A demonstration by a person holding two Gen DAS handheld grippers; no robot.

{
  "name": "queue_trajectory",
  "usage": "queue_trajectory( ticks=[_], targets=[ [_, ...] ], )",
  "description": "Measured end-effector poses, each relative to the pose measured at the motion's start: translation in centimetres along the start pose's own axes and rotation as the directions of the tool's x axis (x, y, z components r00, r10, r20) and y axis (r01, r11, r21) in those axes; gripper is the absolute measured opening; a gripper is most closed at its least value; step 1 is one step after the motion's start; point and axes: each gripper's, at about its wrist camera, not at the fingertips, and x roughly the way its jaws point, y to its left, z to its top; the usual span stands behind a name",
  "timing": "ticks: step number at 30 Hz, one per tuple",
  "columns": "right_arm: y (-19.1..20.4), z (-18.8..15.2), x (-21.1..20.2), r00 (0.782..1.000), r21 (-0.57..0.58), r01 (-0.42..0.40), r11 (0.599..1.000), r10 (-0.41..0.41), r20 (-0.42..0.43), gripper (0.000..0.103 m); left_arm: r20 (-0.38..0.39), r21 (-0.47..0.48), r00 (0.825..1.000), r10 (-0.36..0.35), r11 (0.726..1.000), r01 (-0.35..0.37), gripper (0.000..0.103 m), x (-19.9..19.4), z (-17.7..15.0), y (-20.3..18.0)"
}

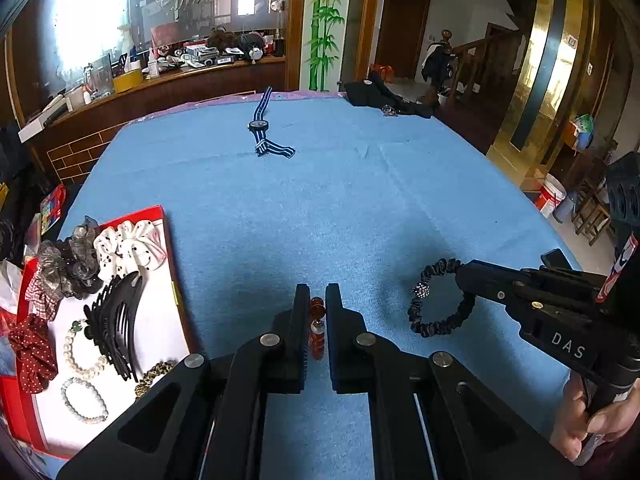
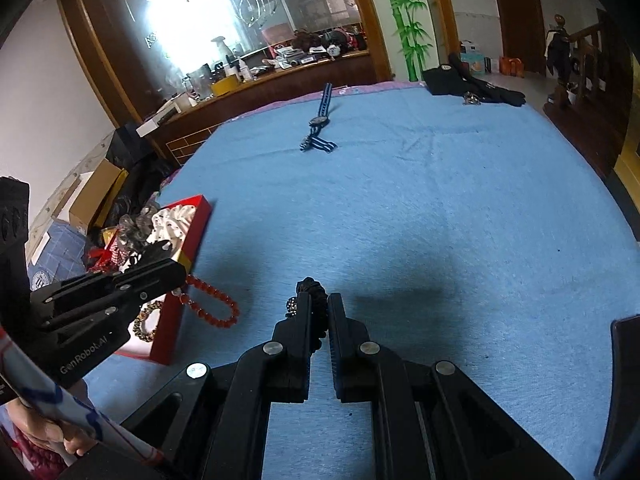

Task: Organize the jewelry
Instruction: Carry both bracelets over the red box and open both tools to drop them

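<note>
My left gripper [image 1: 317, 300] is shut on a red bead bracelet [image 1: 318, 334]; in the right wrist view the bracelet [image 2: 216, 304] hangs from it just right of the red box [image 2: 188, 232]. My right gripper [image 2: 319, 304] is shut on a black scrunchie hair tie with a sparkly bead [image 2: 316, 292]; in the left wrist view the tie [image 1: 438, 300] hangs as a loop above the blue cloth. The red box [image 1: 152, 213] holds scrunchies, black hair combs [image 1: 116, 328] and pearl bracelets [image 1: 84, 400]. A blue striped watch [image 1: 264, 128] lies far back.
The blue cloth [image 1: 360, 200] covers the table. A dark garment with a small metal piece [image 1: 388, 110] lies at the far right corner. A cluttered wooden counter [image 1: 160, 80] stands behind the table. Boxes and bags sit on the floor to the left.
</note>
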Motion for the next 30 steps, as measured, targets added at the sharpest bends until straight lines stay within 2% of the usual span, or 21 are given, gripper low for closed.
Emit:
queue_trajectory(
  ticks=[14, 21, 30],
  targets=[
    [4.3, 0.2, 0.2, 0.999, -0.077, -0.036, 0.996, 0.035, -0.012, 0.009, 0.065, -0.04, 0.998, 0.012, 0.999, -0.01, 0.007, -3.9, -1.4, 2.4],
    [8.3, 0.2, 0.6, 0.997, -0.146, -0.074, 0.986, 0.071, -0.021, 0.009, 0.104, -0.088, 0.994, 0.036, 0.996, -0.027, 0.007, -6.8, -2.5, 5.2],
    [13.3, 0.1, 1.6, 0.991, -0.234, -0.129, 0.964, 0.121, -0.051, 0.009, 0.138, -0.159, 0.985, 0.102, 0.984, -0.079, 0.007, -10.0, -4.9, 9.7]
  ],
)
